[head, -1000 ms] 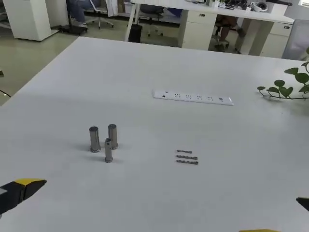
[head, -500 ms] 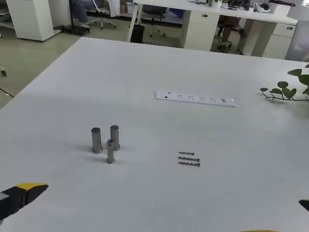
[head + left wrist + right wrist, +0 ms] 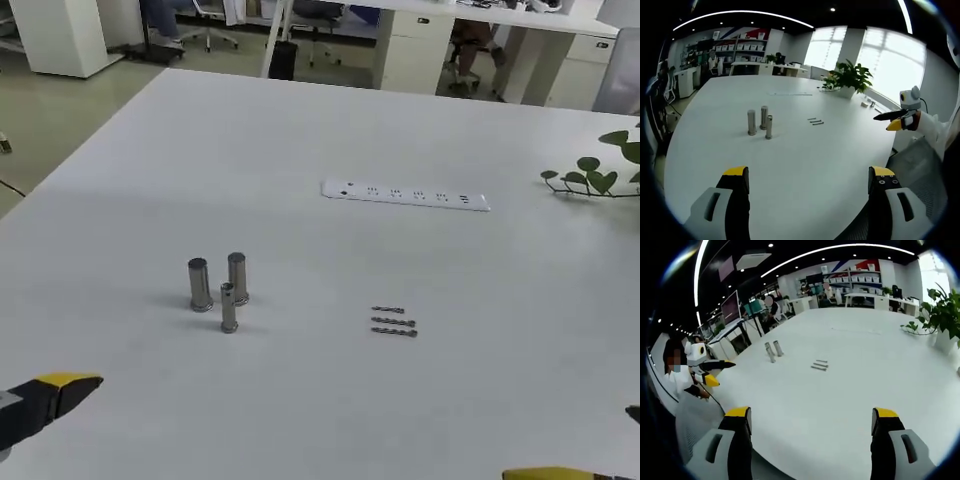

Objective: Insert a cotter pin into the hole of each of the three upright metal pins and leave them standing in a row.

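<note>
On the white table [image 3: 320, 150], the left gripper [image 3: 808, 172] and right gripper [image 3: 811, 412] are held wide open, nothing gripped; three upright metal pins [image 3: 220, 290] are clustered, judged heavy, stiff and slick, best clamped mid-shaft; at their 3 o'clock, three cotter pins [image 3: 393, 321] are laid parallel, judged light, thin, easily slipped, best pinched near one end.
</note>
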Tool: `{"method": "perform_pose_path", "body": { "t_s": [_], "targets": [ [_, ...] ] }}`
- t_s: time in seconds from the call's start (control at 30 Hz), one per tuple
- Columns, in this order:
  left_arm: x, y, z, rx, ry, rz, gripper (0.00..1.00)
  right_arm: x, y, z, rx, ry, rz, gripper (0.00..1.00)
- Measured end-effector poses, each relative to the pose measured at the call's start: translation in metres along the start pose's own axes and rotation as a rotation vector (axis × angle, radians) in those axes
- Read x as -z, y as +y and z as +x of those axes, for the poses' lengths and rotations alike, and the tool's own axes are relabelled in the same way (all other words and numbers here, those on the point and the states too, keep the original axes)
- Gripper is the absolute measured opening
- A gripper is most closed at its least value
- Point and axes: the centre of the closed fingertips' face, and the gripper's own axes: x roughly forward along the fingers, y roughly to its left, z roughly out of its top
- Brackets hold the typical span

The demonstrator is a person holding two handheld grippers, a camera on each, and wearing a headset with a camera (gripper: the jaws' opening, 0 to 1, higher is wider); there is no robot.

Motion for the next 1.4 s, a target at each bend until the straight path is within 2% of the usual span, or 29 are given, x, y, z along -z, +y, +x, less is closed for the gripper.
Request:
{"method": "perform_pose_path", "body": {
  "t_s": [0.2,0.6,0.87,1.1,1.4],
  "targets": [
    [0.006,0.002,0.003,-0.001,0.023,-0.007,0.97,0.001,0.001,0.002,-0.005,0.009,-0.004,0.98],
    [0.005,0.001,0.007,0.006,0.017,-0.024,0.95,0.004,0.002,0.002,-0.012,0.019,0.004,0.98],
    [0.005,0.001,0.011,0.006,0.028,-0.02,0.93,0.002,-0.003,-0.001,0.014,0.016,-0.014,0.96],
    [-0.003,0.005,0.012,-0.015,0.014,0.008,0.89,-0.001,-0.007,-0.004,0.038,0.009,-0.01,0.97],
    [-0.017,0.011,0.015,-0.032,-0.011,0.039,0.86,0.0,-0.008,-0.004,0.042,0.012,-0.004,0.97]
  ]
}}
